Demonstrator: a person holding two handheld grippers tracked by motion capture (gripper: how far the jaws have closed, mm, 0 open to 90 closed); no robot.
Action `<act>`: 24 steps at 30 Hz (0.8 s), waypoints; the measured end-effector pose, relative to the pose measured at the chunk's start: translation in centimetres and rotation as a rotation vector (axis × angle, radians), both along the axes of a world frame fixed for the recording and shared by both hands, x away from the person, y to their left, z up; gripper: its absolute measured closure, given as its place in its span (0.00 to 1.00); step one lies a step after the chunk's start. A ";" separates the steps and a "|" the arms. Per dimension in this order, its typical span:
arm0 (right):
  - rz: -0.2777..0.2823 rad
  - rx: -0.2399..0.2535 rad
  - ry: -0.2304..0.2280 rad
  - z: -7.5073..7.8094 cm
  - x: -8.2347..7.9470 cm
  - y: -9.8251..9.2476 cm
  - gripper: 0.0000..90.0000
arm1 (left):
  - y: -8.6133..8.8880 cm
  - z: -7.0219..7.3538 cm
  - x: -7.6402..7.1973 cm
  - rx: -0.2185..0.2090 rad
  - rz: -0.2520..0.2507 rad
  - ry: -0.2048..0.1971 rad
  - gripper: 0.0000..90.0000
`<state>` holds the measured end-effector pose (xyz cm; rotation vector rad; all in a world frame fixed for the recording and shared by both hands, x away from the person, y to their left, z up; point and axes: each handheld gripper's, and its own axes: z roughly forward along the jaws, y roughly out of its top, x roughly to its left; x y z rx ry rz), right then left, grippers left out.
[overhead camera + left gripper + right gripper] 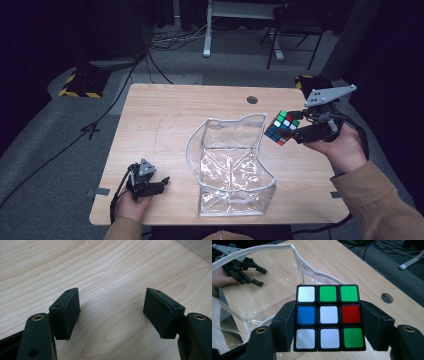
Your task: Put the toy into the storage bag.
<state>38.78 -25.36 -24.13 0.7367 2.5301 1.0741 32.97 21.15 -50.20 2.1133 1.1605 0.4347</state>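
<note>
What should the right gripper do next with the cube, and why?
Probably carry the cube leftward until it is over the clear bag's open top. The right gripper clamps the cube in the air just beside the bag's rim, while the left gripper rests open on the table.

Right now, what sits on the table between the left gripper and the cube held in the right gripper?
The clear plastic bag, standing open, lies between the left gripper and the cube in the right gripper, as the high view shows.
</note>
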 end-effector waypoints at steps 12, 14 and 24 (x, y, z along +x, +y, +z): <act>0.085 -0.033 -0.015 1.3 -0.4 3.6 0.38 | 0.0 0.0 0.1 0.000 0.002 -0.004 0.33; 0.102 -0.041 -0.018 1.3 -0.5 4.0 0.38 | 0.0 0.0 0.1 0.001 0.002 -0.004 0.33; 0.230 -0.086 -0.006 0.9 -0.9 8.6 0.38 | 0.0 0.0 0.1 0.001 0.002 -0.005 0.33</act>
